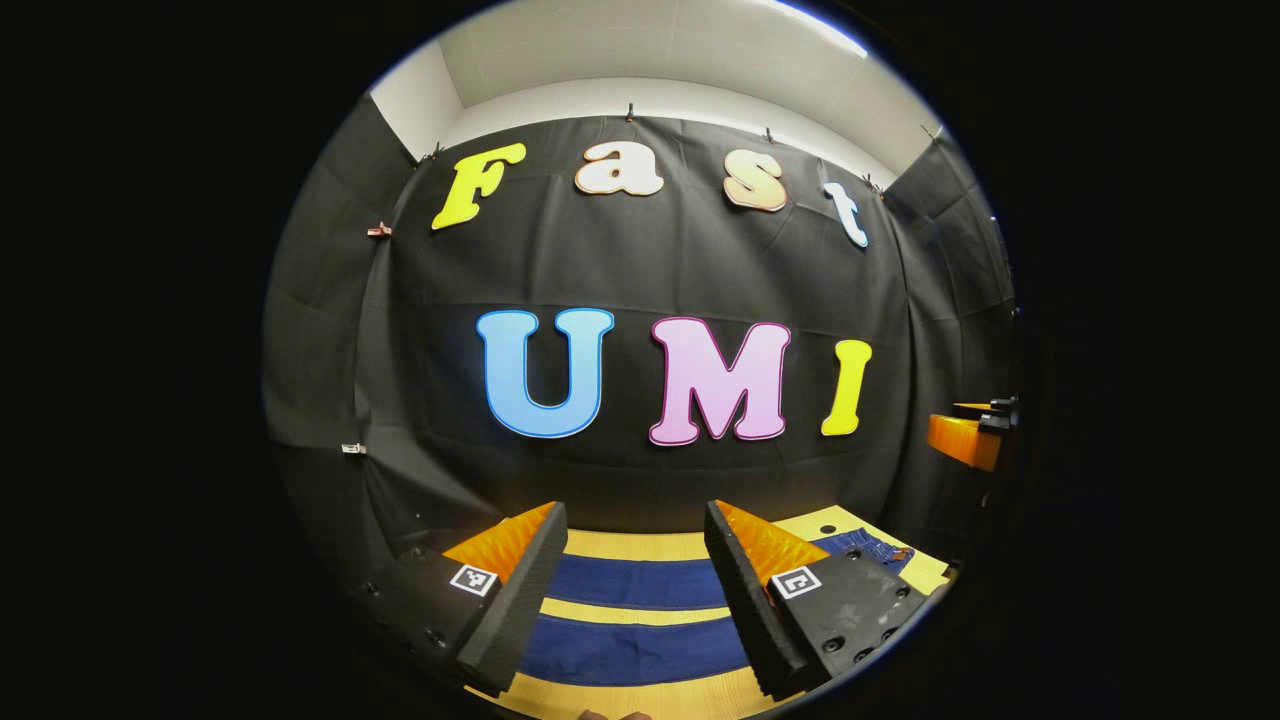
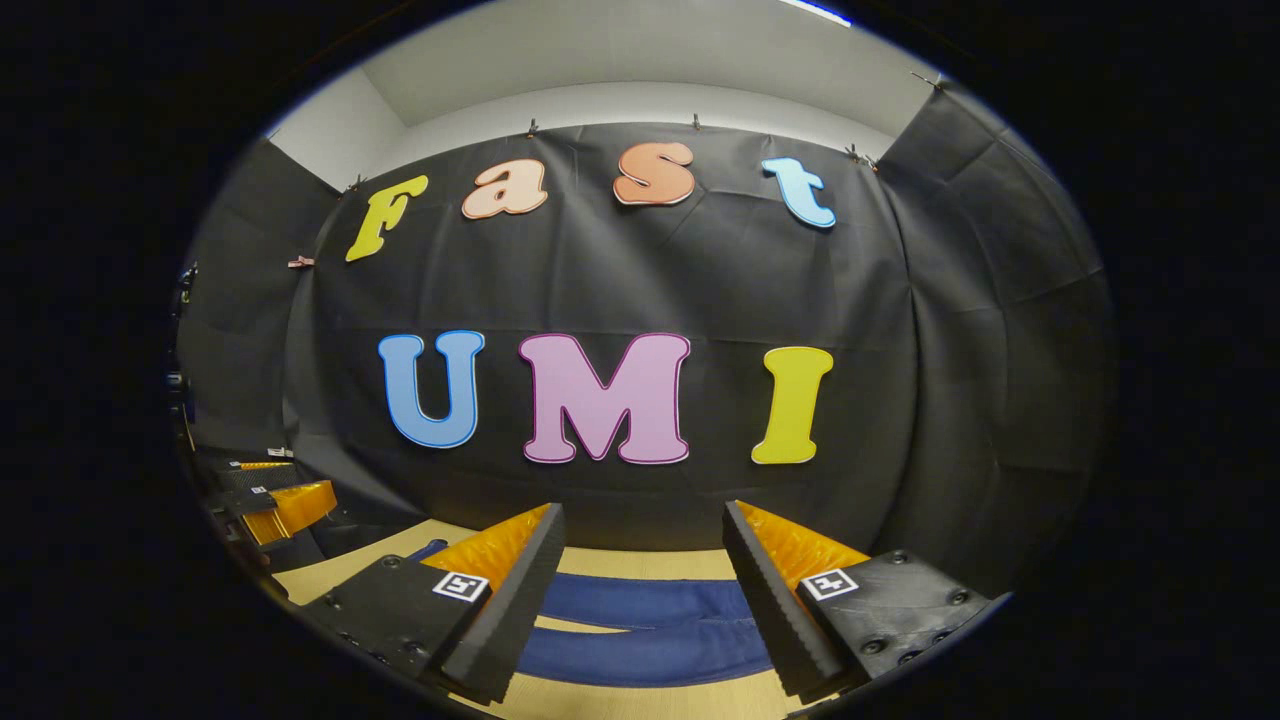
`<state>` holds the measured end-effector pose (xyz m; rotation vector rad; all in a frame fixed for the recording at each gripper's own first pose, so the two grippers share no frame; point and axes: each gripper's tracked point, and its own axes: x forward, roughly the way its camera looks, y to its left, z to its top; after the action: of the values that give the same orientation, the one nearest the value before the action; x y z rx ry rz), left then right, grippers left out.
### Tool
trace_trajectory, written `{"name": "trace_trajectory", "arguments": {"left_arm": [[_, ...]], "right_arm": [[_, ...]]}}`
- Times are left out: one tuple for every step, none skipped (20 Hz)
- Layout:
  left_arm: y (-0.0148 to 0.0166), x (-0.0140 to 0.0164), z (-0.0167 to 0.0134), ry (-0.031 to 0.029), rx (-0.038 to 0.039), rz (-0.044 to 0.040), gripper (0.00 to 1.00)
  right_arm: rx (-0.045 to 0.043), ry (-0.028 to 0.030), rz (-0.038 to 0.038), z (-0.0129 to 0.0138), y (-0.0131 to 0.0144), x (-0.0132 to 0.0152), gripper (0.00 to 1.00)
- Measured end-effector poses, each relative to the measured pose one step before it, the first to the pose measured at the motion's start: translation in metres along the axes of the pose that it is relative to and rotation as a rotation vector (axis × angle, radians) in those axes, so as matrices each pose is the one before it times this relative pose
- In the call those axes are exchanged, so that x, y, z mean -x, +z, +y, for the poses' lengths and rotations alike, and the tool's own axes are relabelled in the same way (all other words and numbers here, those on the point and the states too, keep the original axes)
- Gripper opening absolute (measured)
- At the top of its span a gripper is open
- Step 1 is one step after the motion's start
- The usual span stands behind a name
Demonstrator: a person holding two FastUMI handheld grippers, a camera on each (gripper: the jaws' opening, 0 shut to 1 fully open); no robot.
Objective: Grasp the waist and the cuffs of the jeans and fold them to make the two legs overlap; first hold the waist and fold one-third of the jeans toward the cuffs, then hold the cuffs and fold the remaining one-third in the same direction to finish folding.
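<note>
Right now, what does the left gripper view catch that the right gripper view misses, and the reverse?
Left gripper view: the two legs of the jeans lie as separate bands with table between, and the waist end sits at right; the right gripper pokes in at the right edge. Right gripper view: the legs meet into one piece, and the left gripper is at the left edge. Both: open fingers above jeans on a wooden table, black cloth wall behind.

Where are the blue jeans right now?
The jeans lie flat on the wooden table, below both open tools, their two legs side by side in the left gripper view.
</note>
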<state>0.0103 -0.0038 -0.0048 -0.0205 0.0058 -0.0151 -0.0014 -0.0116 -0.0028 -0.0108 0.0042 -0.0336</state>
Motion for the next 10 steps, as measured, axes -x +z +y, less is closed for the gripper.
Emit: {"name": "trace_trajectory", "arguments": {"left_arm": [[-0.00228,-0.00066,-0.00012,-0.00115,0.00018,0.00190,0.81],[-0.00083,-0.00196,0.00118,0.00234,0.00027,0.00212,0.81],[-0.00047,-0.00171,0.00101,0.00004,0.00335,0.00092,0.81],[0.00058,-0.00125,0.00020,-0.00296,0.00467,-0.00067,0.81],[0.00006,-0.00161,0.00117,-0.00315,-0.00015,-0.00199,0.81],[-0.00063,-0.00266,0.00244,0.00246,-0.00732,0.00174,0.81],[-0.00361,-0.00165,0.00410,0.00276,-0.00774,0.00587,0.81],[0.00048,-0.00223,0.00336,-0.00121,-0.00532,0.00446,0.81],[-0.00114,-0.00228,0.00534,0.00882,-0.00607,0.00272,0.81],[0.00105,-0.00283,0.00796,0.01489,-0.00827,-0.00144,0.81]], "right_arm": [[0.00146,0.00155,-0.00053,0.00015,-0.00009,-0.00057,0.97],[-0.00037,0.00125,-0.00065,0.00067,-0.00028,-0.00083,0.97],[-0.00064,0.00082,0.00026,-0.00001,-0.00003,-0.00146,0.97],[0.00076,0.00026,-0.00112,0.00028,0.00009,-0.00137,0.97],[0.00307,-0.00087,-0.00087,-0.00041,0.00016,-0.00042,0.98],[0.00371,-0.00139,0.00046,-0.00099,-0.00023,-0.00055,0.97],[0.00225,-0.00215,0.00061,-0.00099,0.00005,-0.00029,0.97],[0.00062,-0.00241,0.00079,-0.00152,-0.00085,-0.00097,0.97],[-0.00044,-0.00162,0.00149,-0.00135,-0.00059,-0.00072,0.97],[0.00081,-0.00088,0.00342,-0.00038,-0.00140,-0.00072,0.97]]}}
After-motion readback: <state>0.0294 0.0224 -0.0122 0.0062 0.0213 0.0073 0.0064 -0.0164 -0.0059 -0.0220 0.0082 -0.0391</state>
